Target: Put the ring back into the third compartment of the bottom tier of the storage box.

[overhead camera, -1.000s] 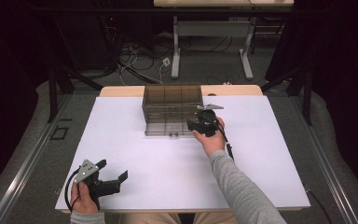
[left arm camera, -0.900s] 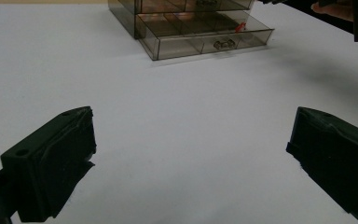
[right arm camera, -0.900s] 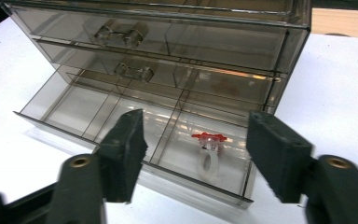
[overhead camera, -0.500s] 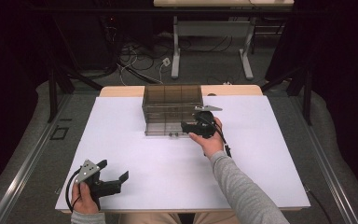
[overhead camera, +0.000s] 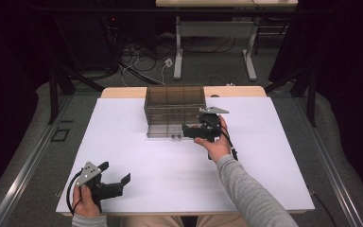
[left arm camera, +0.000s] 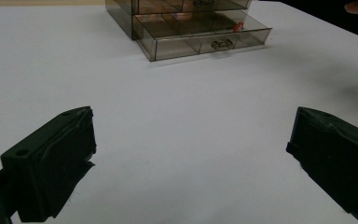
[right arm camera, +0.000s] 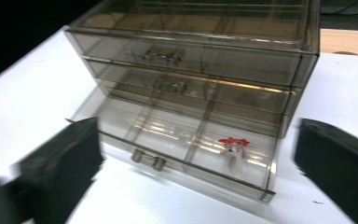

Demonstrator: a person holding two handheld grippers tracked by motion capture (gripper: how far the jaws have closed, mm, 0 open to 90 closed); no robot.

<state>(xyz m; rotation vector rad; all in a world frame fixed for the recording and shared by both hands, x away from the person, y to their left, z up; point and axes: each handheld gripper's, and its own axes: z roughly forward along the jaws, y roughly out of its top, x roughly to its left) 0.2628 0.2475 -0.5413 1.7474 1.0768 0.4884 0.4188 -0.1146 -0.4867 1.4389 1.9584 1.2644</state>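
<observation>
Basically, the drawer box point(overhead camera: 175, 111) sits near the far edge of the tabletop point(overhead camera: 274, 142), about mid-width, smoky clear plastic with three drawers; the bottom drawer point(right arm camera: 177, 154) is pulled out part way, the two above look shut. Right gripper point(overhead camera: 199, 130) hovers just in front of that drawer, jaws spread wide, nothing held. Left gripper point(overhead camera: 115, 179) is near the front-left corner, well apart from the box, jaws also spread and empty. Something small, red and white point(right arm camera: 233, 142), lies in the right-hand compartment of the open drawer; too blurred to name. My read: thin hard plastic, light, slick, so the whole box will likely skid on the tabletop if a drawer is pushed or pulled without bracing. Walls would probably crack or flex under a hard pinch. Best hold for the drawer is the little metal handle point(right arm camera: 148, 160) at its front; for the box, clamp across the side walls low down.
</observation>
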